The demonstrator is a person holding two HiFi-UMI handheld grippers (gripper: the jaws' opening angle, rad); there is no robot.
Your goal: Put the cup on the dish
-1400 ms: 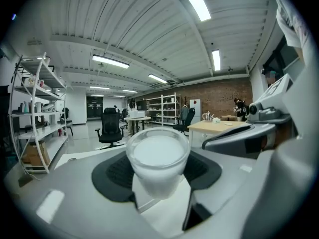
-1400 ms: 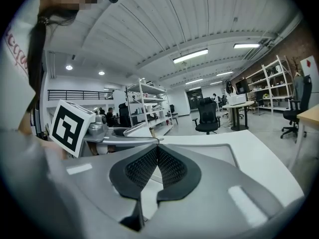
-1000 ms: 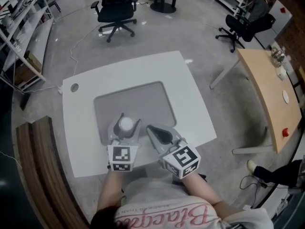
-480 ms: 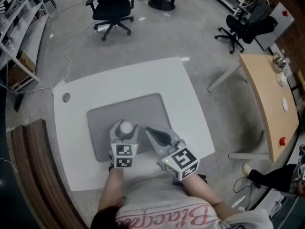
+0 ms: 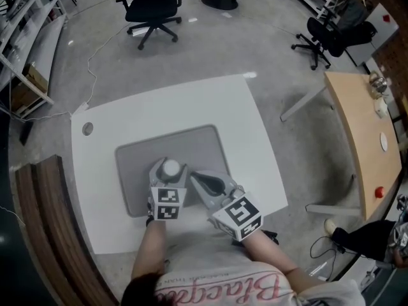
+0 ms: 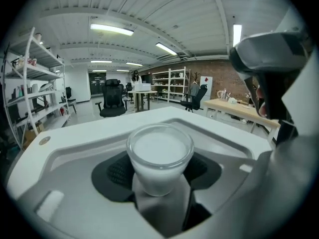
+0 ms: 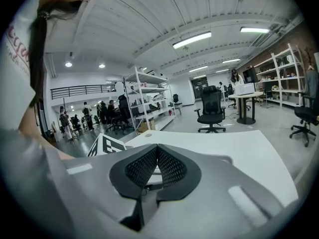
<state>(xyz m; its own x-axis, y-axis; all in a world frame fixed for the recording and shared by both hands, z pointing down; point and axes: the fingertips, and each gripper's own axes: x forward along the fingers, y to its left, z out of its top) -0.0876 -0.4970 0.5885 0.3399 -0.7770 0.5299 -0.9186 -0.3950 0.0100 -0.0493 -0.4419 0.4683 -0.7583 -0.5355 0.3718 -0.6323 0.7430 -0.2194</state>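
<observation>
A clear glass cup with a white inside sits between the jaws of my left gripper, which is shut on it over the near part of a grey mat. In the left gripper view the cup stands upright, clamped low on its sides by the left gripper. My right gripper is just right of the cup, its jaws shut with nothing in them; in the right gripper view the right gripper shows its pads pressed together. No dish shows in any view.
The mat lies on a white table with a round cable hole at its left. A wooden bench curves along the left. A wooden desk stands to the right, and office chairs on the floor beyond.
The head view has shifted a little. My left gripper still holds the cup over the mat's near edge. The right gripper's tip has edged slightly closer to it.
</observation>
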